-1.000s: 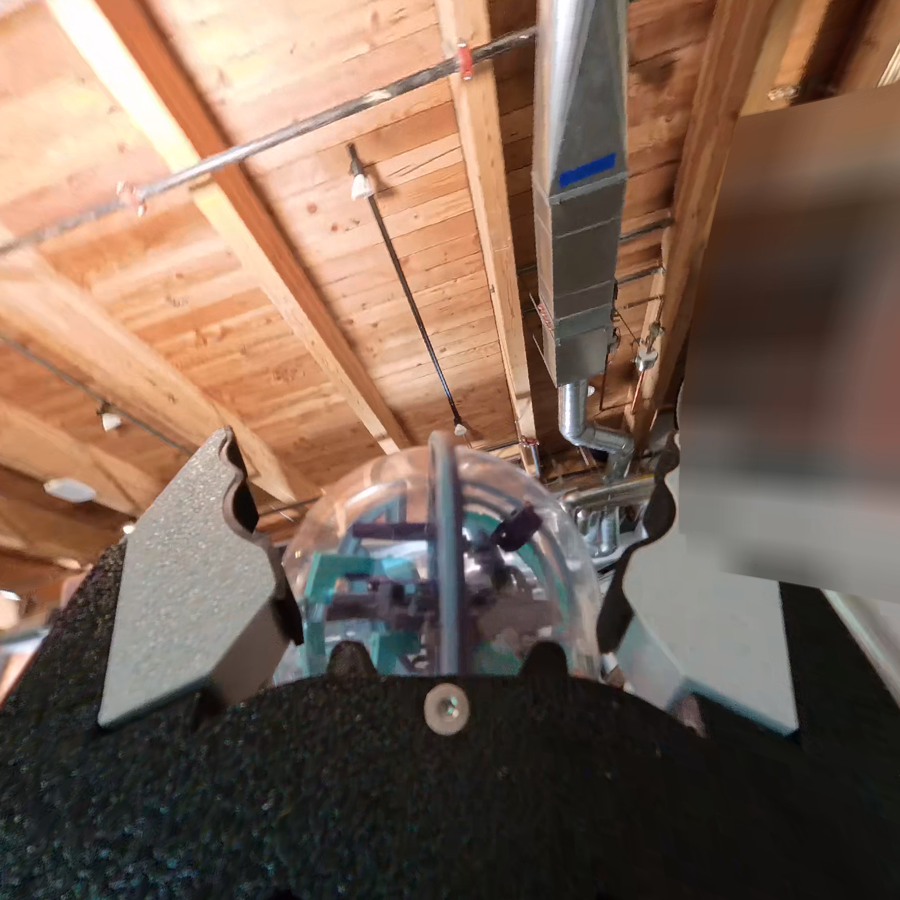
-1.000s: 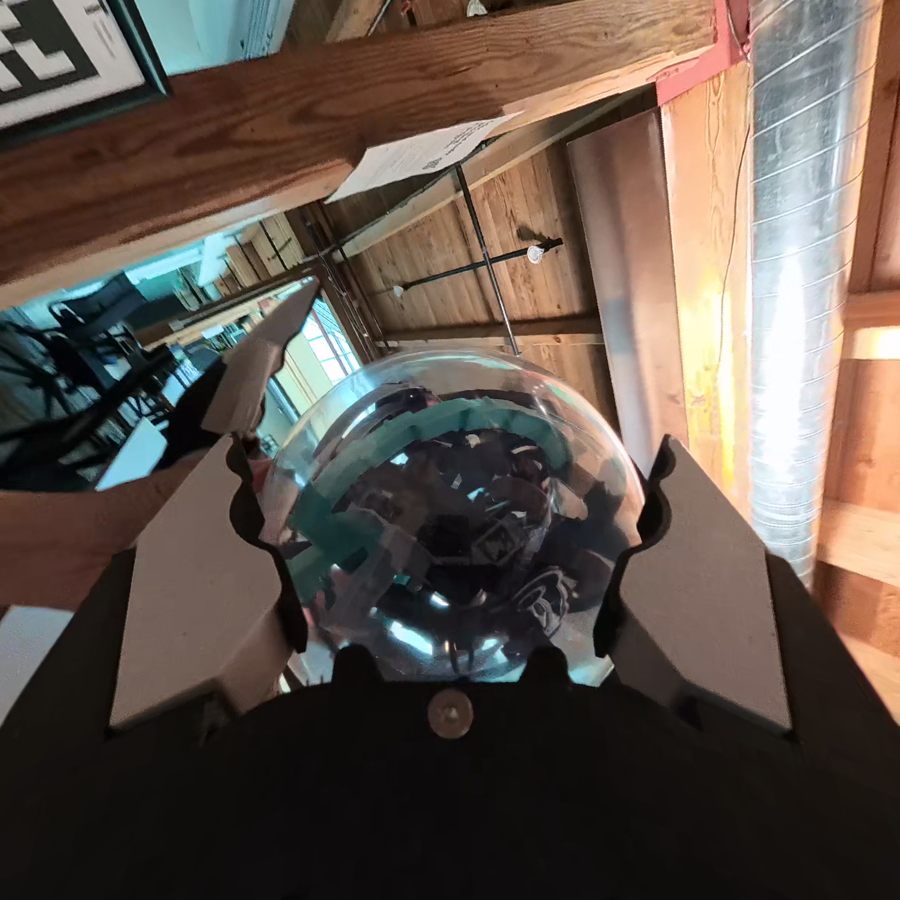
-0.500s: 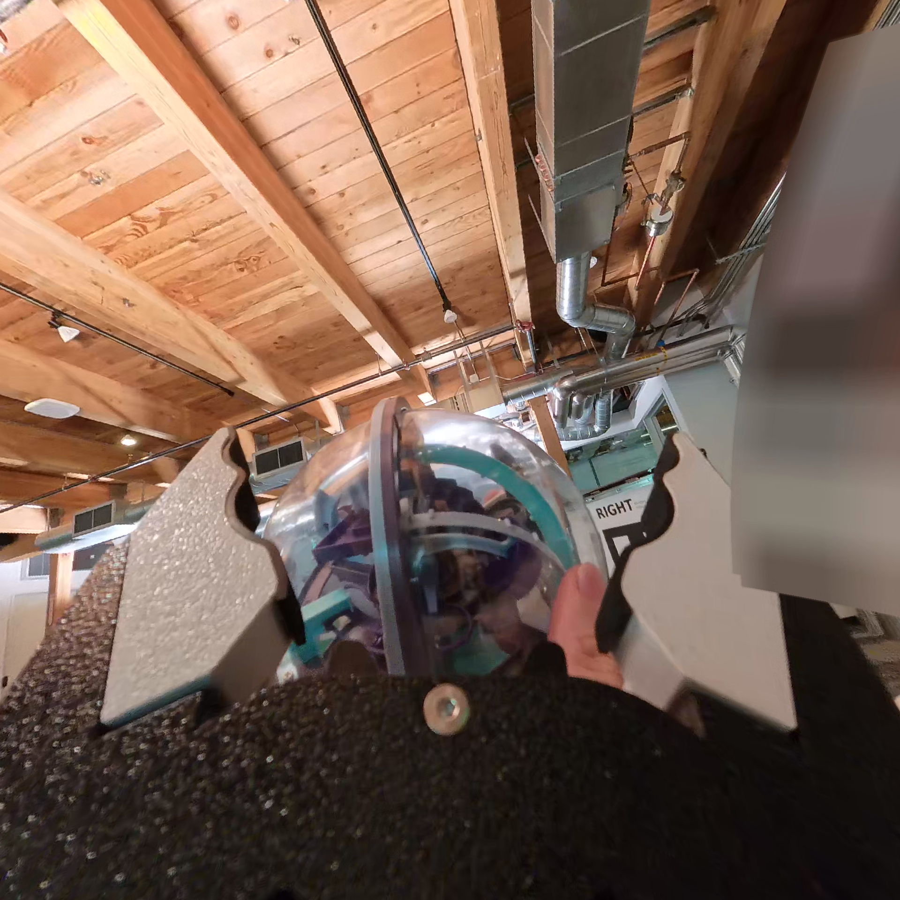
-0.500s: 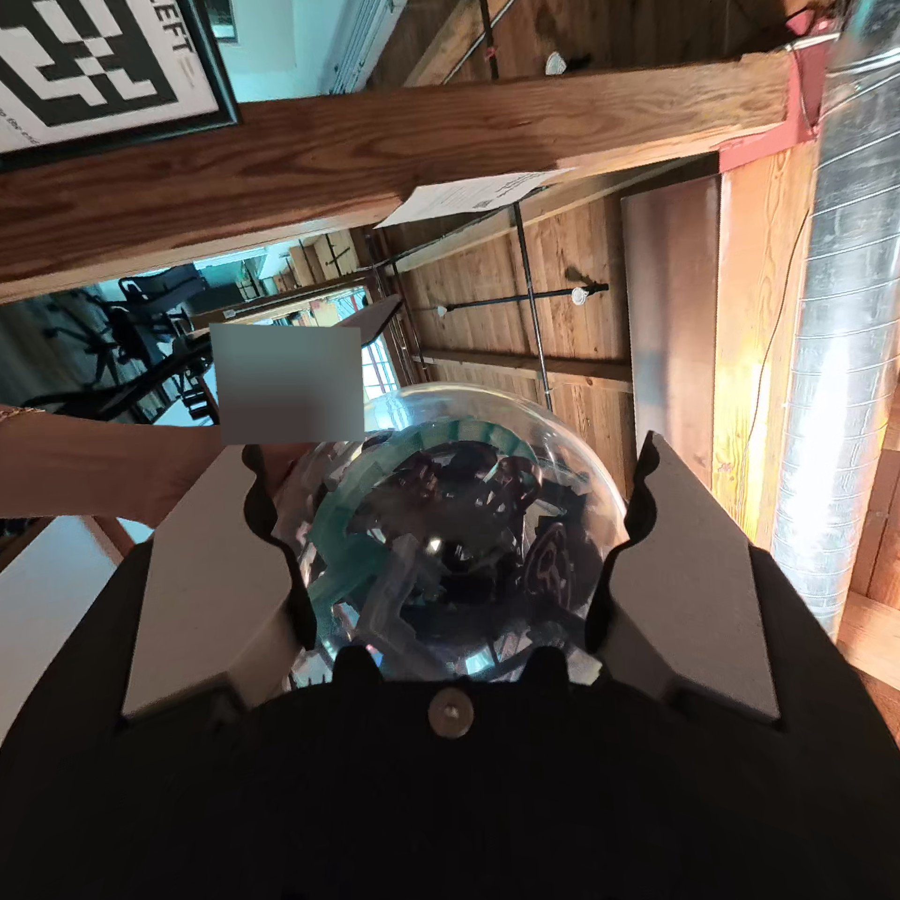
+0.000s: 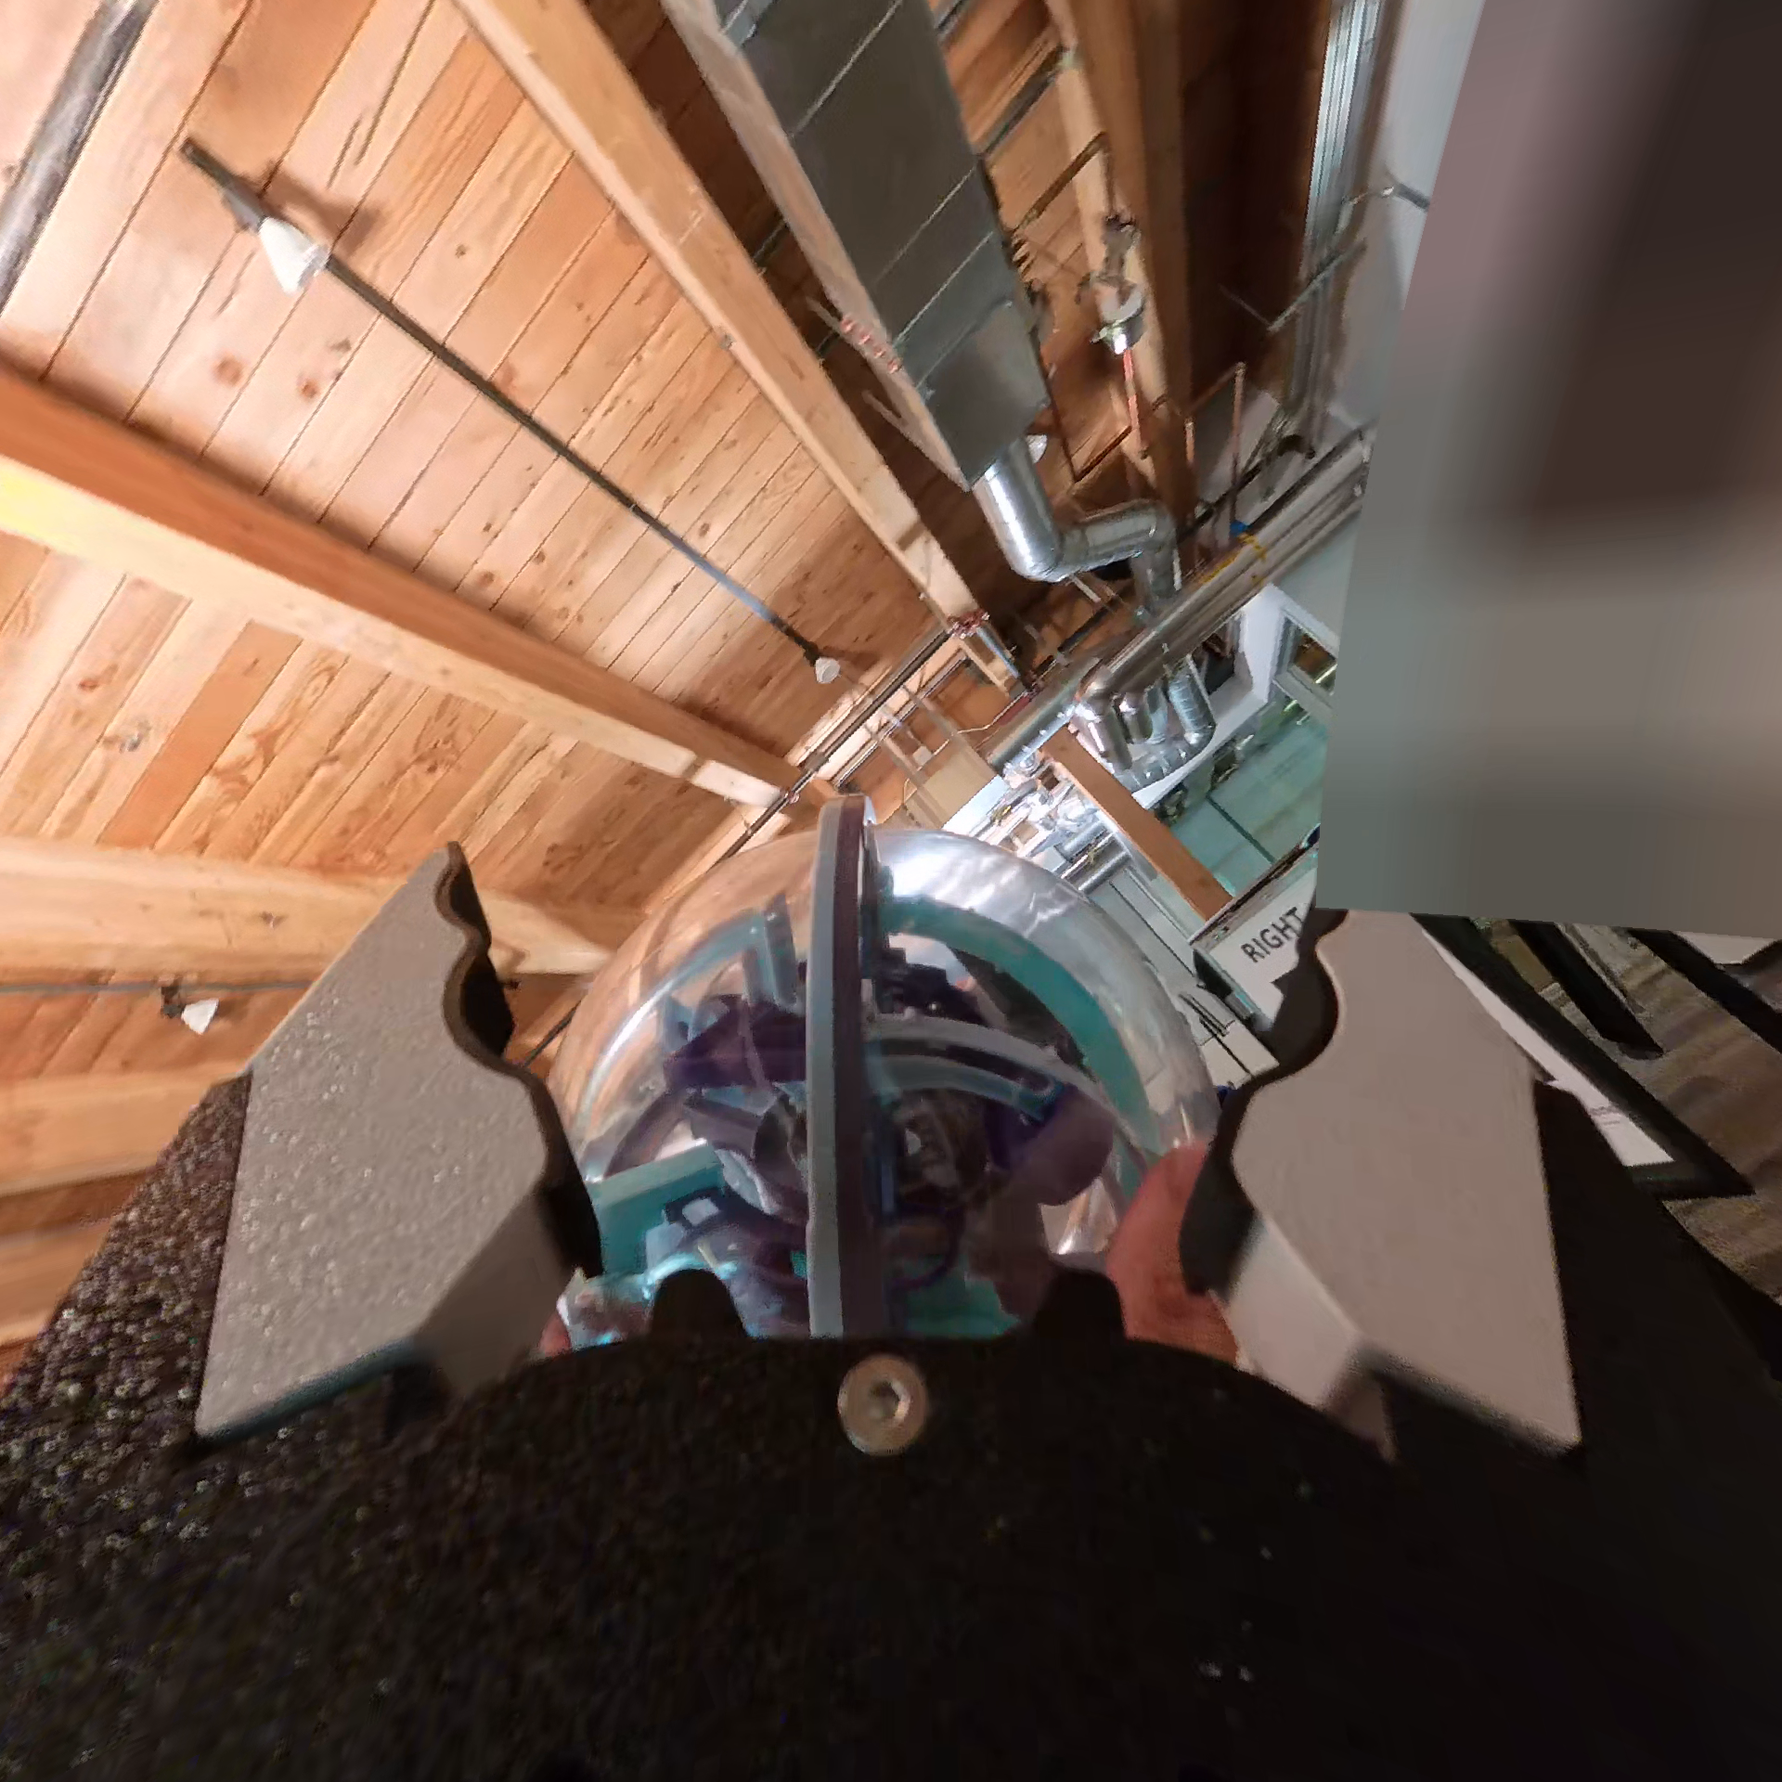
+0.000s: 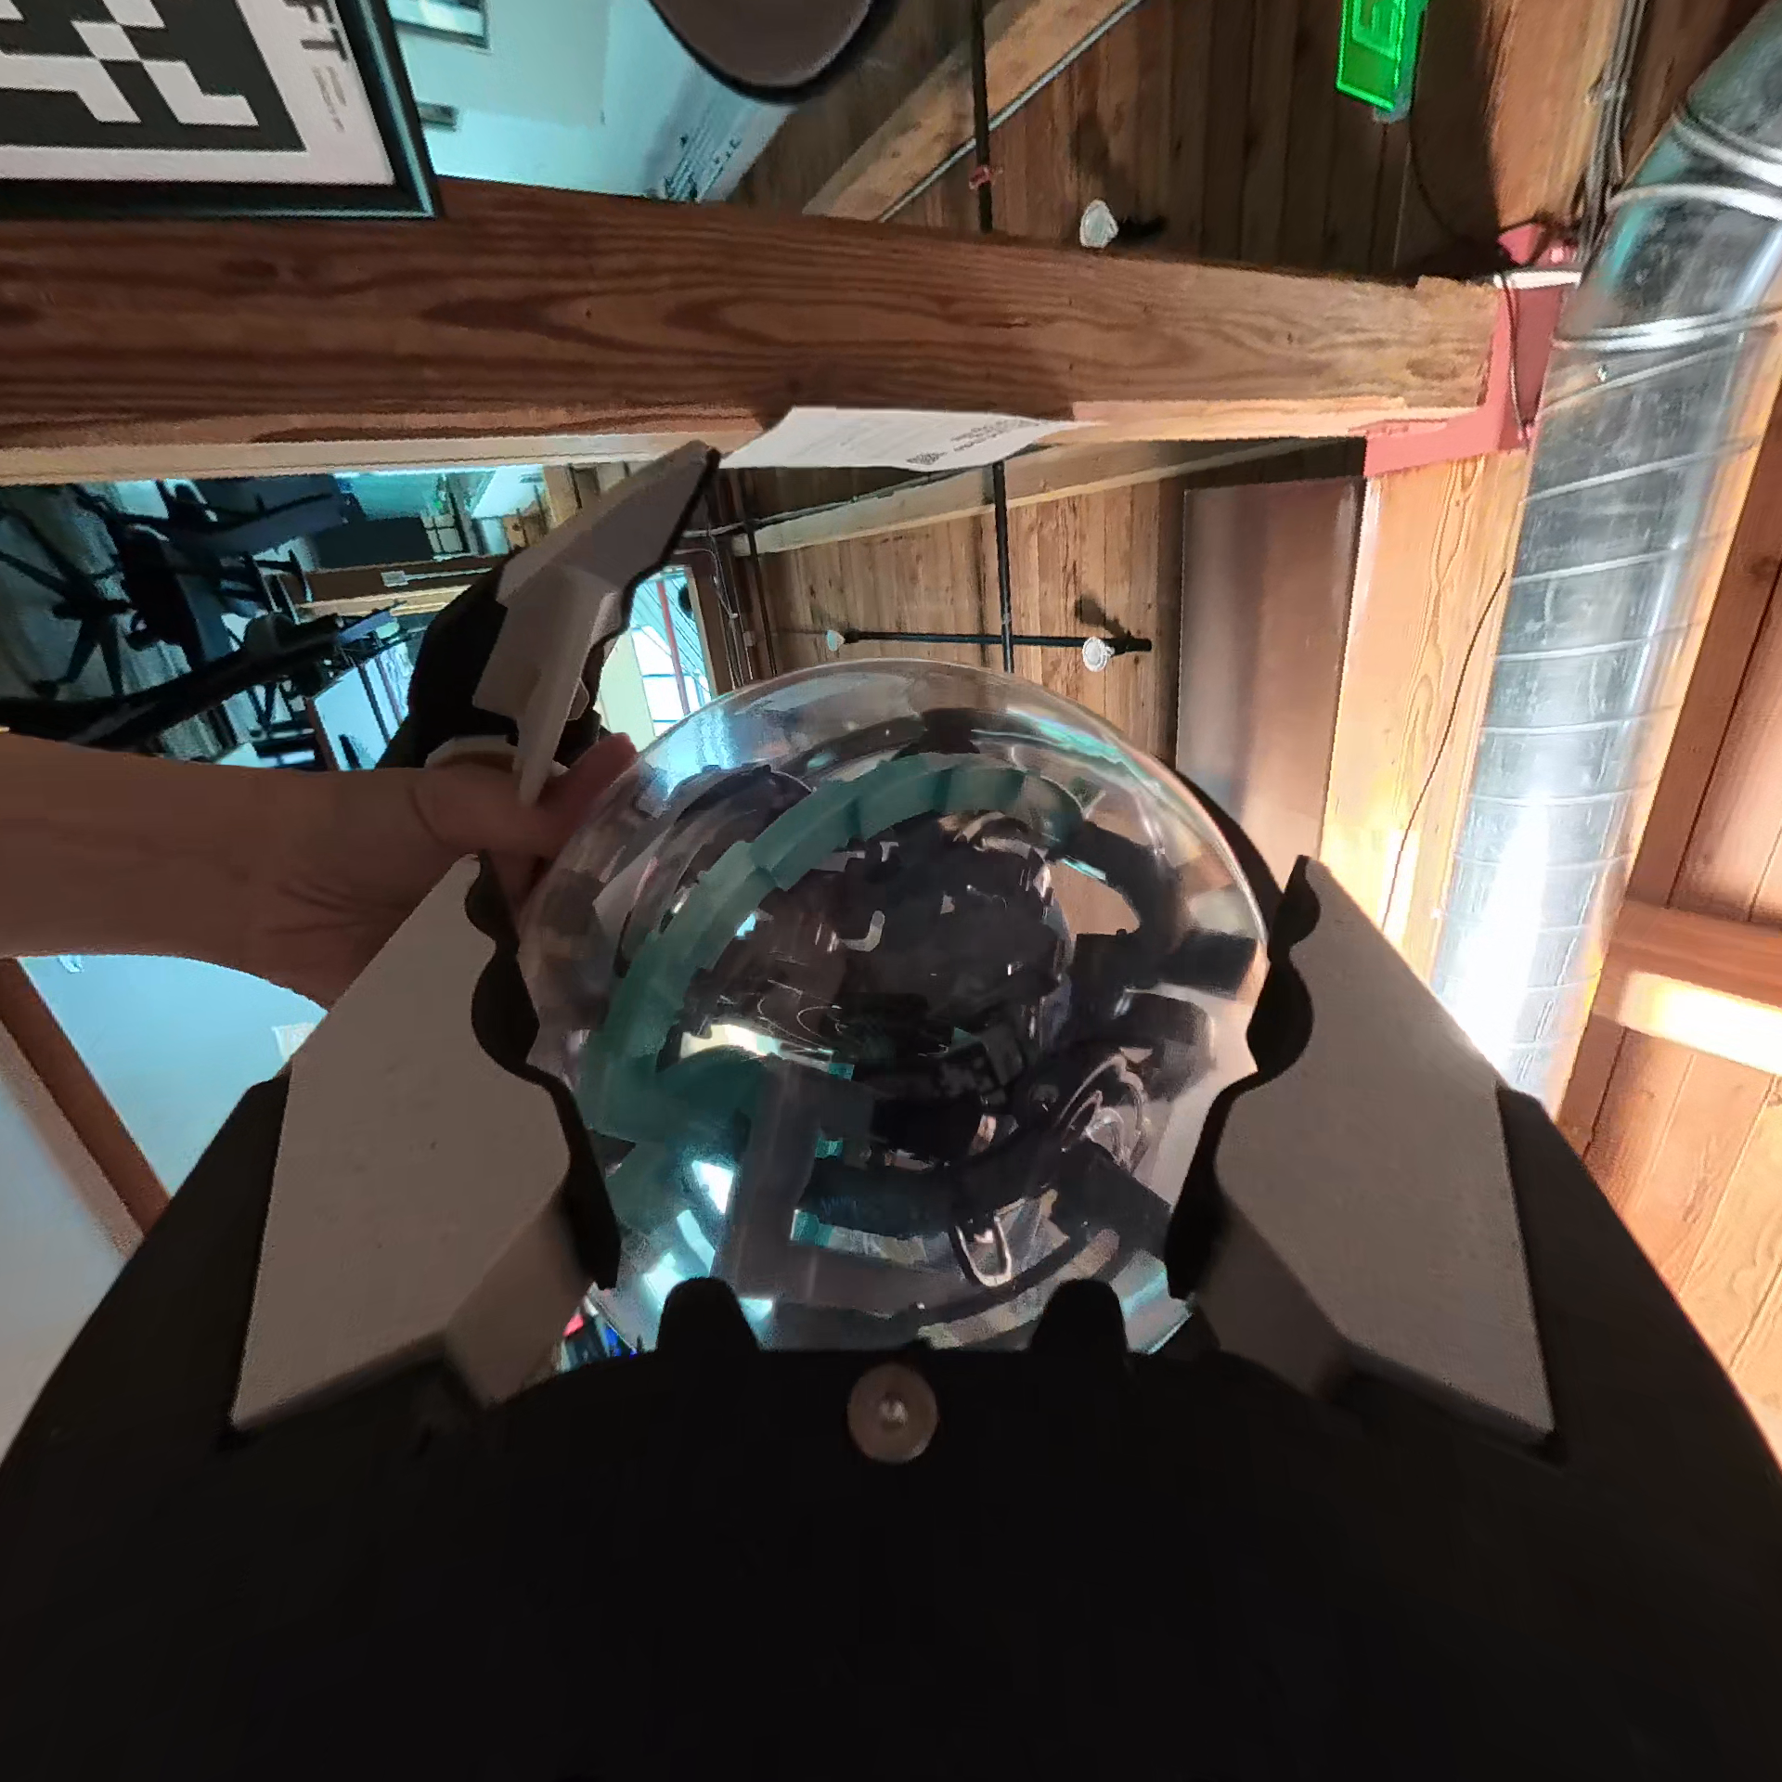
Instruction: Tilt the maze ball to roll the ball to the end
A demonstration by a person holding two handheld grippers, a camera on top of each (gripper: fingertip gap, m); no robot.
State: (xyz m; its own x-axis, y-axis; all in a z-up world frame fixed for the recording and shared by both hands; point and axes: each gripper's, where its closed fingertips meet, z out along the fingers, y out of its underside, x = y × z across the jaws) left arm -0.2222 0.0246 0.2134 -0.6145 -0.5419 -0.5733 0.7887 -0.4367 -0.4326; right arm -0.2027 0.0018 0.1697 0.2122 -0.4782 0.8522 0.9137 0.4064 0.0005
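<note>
We are mid-tilt: our left gripper (image 5: 882,1041) and right gripper (image 6: 882,1051) both clamp the maze ball (image 6: 897,984), raised toward the ceiling beams (image 5: 386,617). Next, we judge, comes a slow, small roll; the little ball inside we cannot make out.

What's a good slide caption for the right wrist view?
Right gripper cradles the clear maze ball beneath a timber beam, with a hand steadying its far side.

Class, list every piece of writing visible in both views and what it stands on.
Framed marker card, top left: lettering, not quoted.
Paper sheet on the beam: too small.
Green lit sign: blurred.
White card behind the maze ball: lettering, not quoted.
</note>
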